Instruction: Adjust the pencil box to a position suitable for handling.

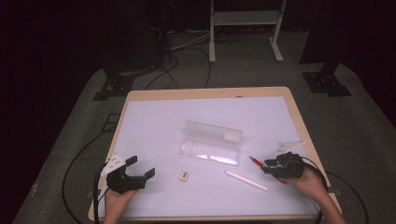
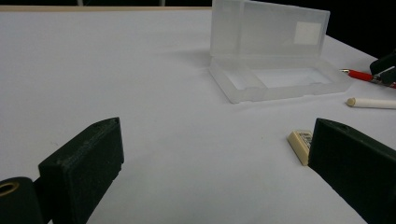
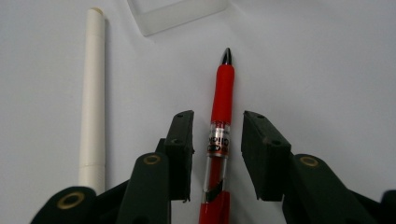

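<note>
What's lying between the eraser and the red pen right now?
A white stick lies on the mat between the eraser and the red pen, seen in the high view.

Ahead of my left gripper (image 1: 138, 168) lies a wide stretch of bare white mat (image 1: 154, 126), with a small eraser (image 1: 184, 175) just to its right. Mid-table, the open clear case (image 1: 212, 144) (lid upright) blocks the way. My right gripper (image 1: 272, 166) straddles a red pen (image 3: 221, 121), with a white stick (image 1: 246, 180) lying close alongside.
</note>
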